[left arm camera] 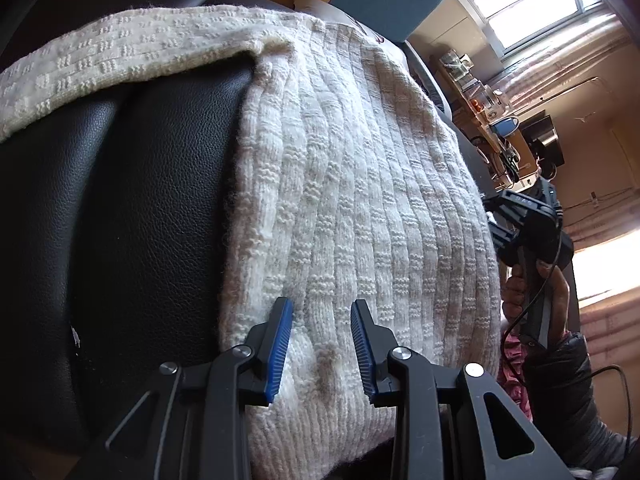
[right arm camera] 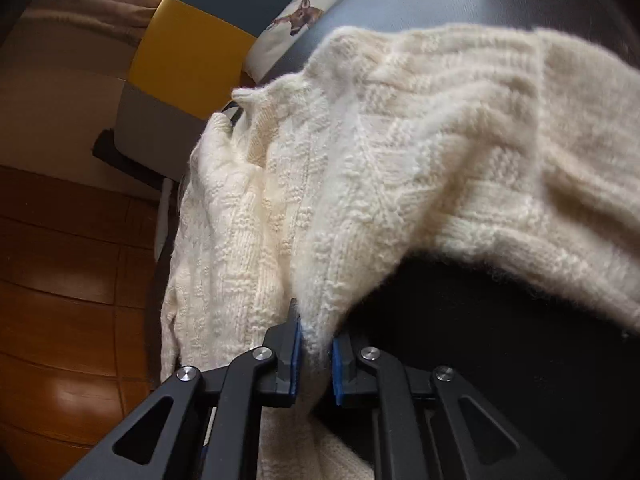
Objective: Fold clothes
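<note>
While the cream knit sweater point(left arm camera: 360, 200) lay spread over the black leather seat point(left arm camera: 132, 200), the left gripper point(left arm camera: 322, 350) hung just above its lower part. Its blue-padded fingers point(left arm camera: 278, 354) stood apart, with the ribbed knit showing between them, and they did not pinch it. One sleeve point(left arm camera: 120, 64) stretched away across the leather. In the right wrist view, the right gripper point(right arm camera: 316, 354) had its fingers point(right arm camera: 295, 356) clamped on a fold at the sweater's edge, beside the dark leather. Part of the sweater hung over the seat's side above the wooden floor point(right arm camera: 60, 280). A yellow and blue cushion point(right arm camera: 192, 52) sat further back.
</note>
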